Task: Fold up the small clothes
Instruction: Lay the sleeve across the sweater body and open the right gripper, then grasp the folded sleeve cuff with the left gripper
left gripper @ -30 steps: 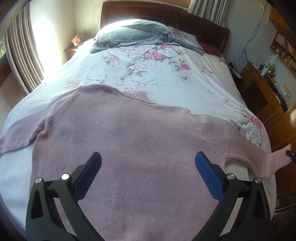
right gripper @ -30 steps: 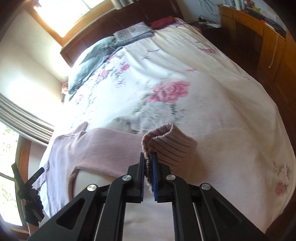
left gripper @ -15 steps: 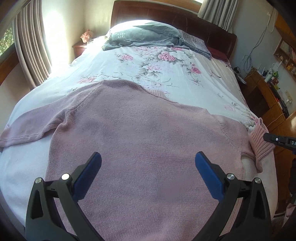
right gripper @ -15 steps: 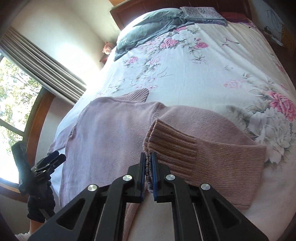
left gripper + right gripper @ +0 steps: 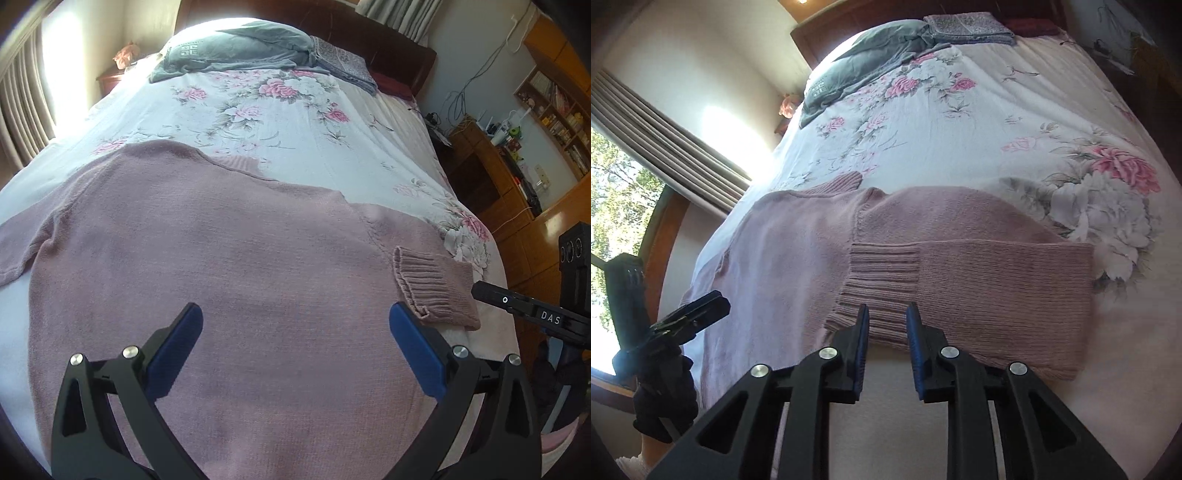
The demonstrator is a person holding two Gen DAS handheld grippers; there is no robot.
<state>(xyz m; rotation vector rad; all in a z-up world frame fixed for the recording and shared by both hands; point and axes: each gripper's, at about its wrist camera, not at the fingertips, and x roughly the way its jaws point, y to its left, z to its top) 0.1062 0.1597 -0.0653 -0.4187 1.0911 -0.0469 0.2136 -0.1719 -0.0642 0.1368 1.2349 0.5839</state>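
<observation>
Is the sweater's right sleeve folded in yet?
Folded: the right sleeve lies doubled back, its ribbed cuff resting on the sweater body.

A wide bed with a white, rose-printed cover fills the room, its dark wooden headboard against the far wall. Grey pillows lie at the head edge. Pleated curtains hang beside a sunlit window. A wooden desk and bookshelves line the other wall.
</observation>
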